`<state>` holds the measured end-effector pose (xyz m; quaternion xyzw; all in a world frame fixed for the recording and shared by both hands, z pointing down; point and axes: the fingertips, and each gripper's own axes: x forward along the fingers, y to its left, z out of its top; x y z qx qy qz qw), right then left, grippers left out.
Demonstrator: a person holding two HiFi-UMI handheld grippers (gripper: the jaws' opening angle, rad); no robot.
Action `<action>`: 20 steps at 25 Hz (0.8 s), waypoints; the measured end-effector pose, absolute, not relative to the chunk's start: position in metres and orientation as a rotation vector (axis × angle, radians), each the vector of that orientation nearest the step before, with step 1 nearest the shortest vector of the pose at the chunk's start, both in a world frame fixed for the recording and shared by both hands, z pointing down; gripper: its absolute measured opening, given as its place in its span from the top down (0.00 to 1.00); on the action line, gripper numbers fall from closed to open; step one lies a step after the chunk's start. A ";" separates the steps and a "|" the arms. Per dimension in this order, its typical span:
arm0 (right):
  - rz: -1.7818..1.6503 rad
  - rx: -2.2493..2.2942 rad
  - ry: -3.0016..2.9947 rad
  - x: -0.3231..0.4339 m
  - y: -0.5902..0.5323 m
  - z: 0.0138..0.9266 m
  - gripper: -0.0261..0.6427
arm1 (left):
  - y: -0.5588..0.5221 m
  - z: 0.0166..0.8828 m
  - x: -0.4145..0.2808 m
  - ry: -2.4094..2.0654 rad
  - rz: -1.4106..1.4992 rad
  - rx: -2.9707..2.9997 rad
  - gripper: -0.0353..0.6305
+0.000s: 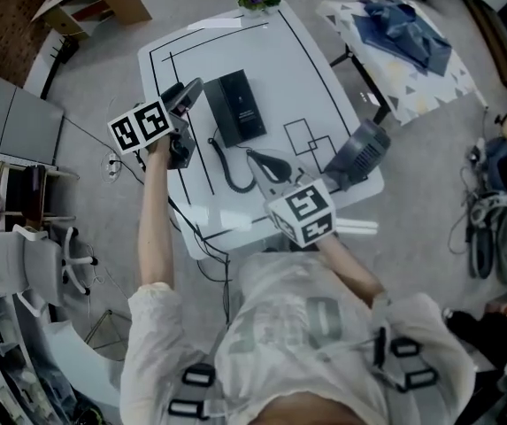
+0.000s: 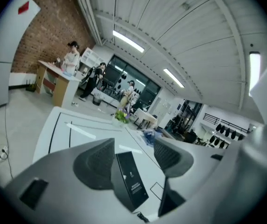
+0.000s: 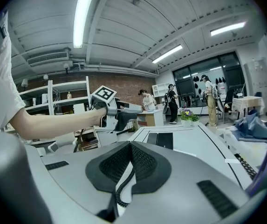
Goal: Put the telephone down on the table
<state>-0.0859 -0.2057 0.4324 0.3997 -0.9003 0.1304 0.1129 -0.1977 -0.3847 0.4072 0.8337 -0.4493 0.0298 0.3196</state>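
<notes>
- Telephone (image 1: 238, 106) lies flat near the middle of the table (image 1: 306, 69).
- Its coiled cord (image 1: 226, 171) runs to the right gripper (image 1: 262, 162), whose jaws are pinched together on it.
- Left gripper (image 1: 187, 96) hangs over the table's left edge, jaws wide apart, gripping nothing.

Black telephone (image 1: 235, 106), white table (image 1: 280, 65) with black lines.

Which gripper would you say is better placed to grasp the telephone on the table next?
Probably left. The left gripper hangs open, aimed at the telephone; the right gripper is closed by the coiled cord.
</notes>
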 end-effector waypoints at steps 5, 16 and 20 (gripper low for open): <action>0.308 1.167 -2.658 -0.088 -0.211 0.420 0.95 | -0.376 0.337 -0.223 -1.523 0.009 2.287 0.55; 0.274 1.195 -2.711 -0.083 -0.229 0.402 0.95 | -0.272 0.246 -0.235 -2.253 -0.176 2.355 0.71; 0.277 1.185 -2.718 -0.084 -0.229 0.403 0.95 | -0.228 0.249 -0.229 -2.409 -0.208 2.262 0.75</action>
